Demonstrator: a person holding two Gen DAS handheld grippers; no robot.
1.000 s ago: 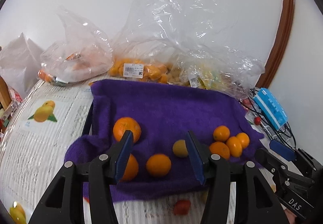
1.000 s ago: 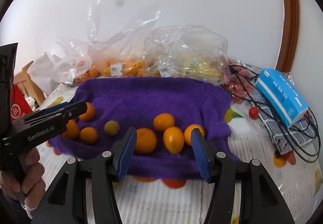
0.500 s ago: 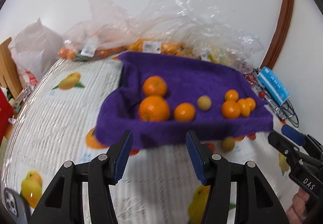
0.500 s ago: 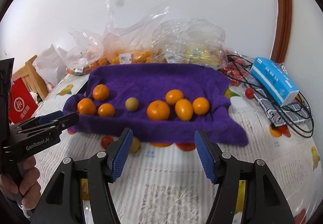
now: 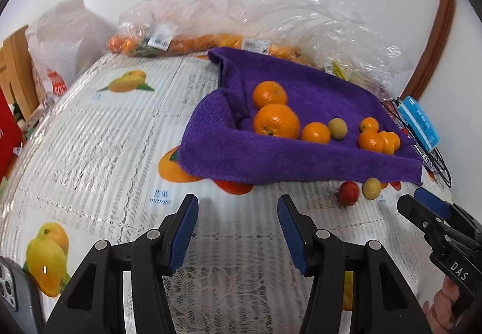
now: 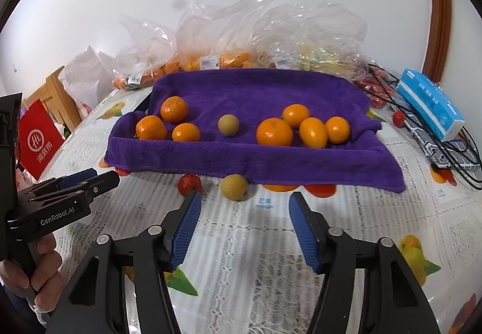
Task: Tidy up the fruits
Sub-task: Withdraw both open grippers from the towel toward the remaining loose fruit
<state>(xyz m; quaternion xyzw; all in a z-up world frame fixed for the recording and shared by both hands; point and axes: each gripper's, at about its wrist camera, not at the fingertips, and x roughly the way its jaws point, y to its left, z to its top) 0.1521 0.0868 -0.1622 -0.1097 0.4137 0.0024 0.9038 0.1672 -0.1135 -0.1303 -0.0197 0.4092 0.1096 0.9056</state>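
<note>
A purple towel (image 5: 316,92) (image 6: 256,89) lies on the table with fruit on it. Three oranges (image 6: 174,108) sit at its left, a tan round fruit (image 6: 228,125) in the middle and several oranges (image 6: 274,132) at its right. Off the towel, on the tablecloth by its front edge, rest a small red fruit (image 6: 189,184) and a tan fruit (image 6: 234,187). My right gripper (image 6: 244,204) hovers just in front of these two; its jaws are closing with nothing between them. My left gripper (image 5: 238,207) is open and empty over the cloth, short of the towel's left front corner.
Clear plastic bags of fruit (image 6: 211,59) line the wall behind the towel. A blue box (image 6: 430,102) and black cables (image 6: 452,150) lie at the right. A red bag (image 6: 37,138) and wooden chair (image 6: 57,96) stand left. A phone (image 5: 9,288) lies near the left gripper.
Both grippers have drawn back from the towel toward the table's front, so the fruit looks farther away. The two loose fruits on the tablecloth have come into view.
</note>
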